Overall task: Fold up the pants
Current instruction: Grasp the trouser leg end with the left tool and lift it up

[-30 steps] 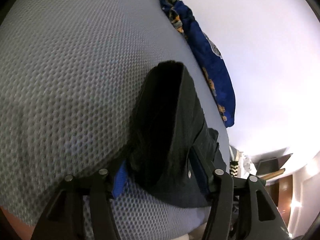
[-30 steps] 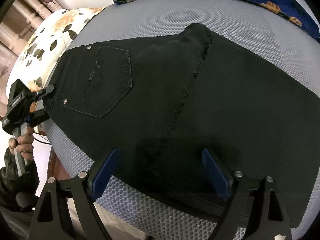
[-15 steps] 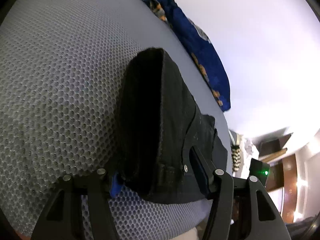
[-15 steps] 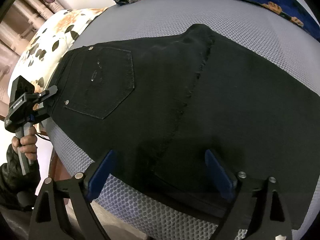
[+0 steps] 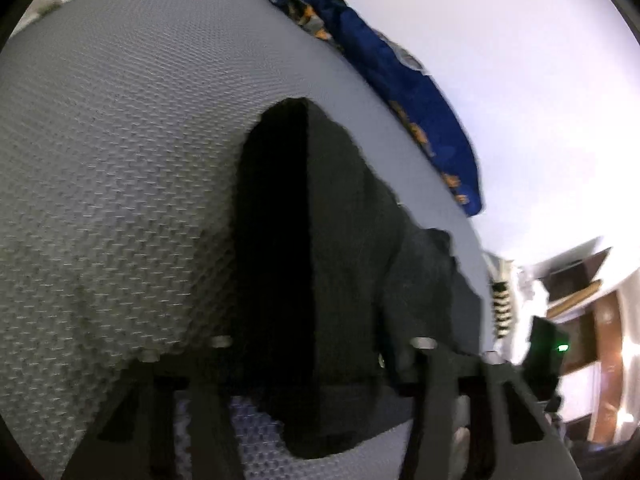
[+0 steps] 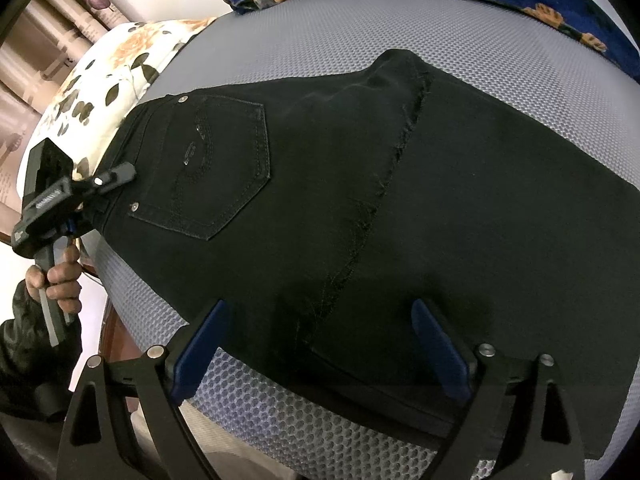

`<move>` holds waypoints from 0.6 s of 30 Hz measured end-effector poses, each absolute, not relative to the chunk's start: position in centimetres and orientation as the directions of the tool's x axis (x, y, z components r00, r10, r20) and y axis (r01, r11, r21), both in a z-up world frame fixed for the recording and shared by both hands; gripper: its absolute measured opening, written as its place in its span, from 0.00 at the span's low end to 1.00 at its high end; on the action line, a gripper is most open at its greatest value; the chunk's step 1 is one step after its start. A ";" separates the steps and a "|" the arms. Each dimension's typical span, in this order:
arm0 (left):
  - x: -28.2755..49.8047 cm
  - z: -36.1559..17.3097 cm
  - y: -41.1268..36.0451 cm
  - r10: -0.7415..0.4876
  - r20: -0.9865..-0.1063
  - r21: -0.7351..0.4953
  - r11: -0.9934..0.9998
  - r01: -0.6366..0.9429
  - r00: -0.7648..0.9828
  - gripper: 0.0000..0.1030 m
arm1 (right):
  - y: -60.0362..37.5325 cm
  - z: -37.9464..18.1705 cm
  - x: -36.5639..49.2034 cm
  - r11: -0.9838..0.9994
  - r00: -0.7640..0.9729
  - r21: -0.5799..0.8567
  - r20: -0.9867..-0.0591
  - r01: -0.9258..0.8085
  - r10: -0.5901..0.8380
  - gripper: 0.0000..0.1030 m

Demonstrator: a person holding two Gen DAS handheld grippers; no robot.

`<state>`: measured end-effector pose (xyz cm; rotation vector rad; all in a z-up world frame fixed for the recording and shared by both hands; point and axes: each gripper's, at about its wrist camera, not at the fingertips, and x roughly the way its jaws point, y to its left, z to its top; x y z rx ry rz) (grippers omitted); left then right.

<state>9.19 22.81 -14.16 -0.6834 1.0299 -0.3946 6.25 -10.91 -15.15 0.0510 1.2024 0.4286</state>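
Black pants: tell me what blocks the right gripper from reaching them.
Nothing visible does. The right gripper hangs open directly over the near edge of the black pants, which lie flat on the grey mesh mattress.

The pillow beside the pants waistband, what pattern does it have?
White pillow with orange flowers and dark leaves; the right wrist view shows it best.

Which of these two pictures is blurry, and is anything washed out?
Left wrist view: smeared by motion blur, the left tongs soft, the white wall blown out. Right wrist view: sharp, stitching clear on the black denim pants; fisheye bulges the grey mesh mattress.
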 end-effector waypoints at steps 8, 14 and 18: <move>9.3 -13.4 22.2 -0.566 -0.669 -0.660 0.751 -0.034 0.482 0.27 | -11.3 -15.3 6.3 0.918 0.294 0.273 -0.887 -0.288 0.356 0.90; 9.3 -12.6 22.8 -0.630 -0.582 -0.754 0.655 -0.051 0.514 0.25 | -11.6 -15.3 6.6 0.914 0.287 0.299 -0.882 -0.275 0.375 0.90; 9.2 -10.6 22.0 -0.650 -0.537 -0.773 0.635 -0.004 0.537 0.25 | -12.0 -15.2 6.8 0.910 0.280 0.328 -0.875 -0.254 0.394 0.89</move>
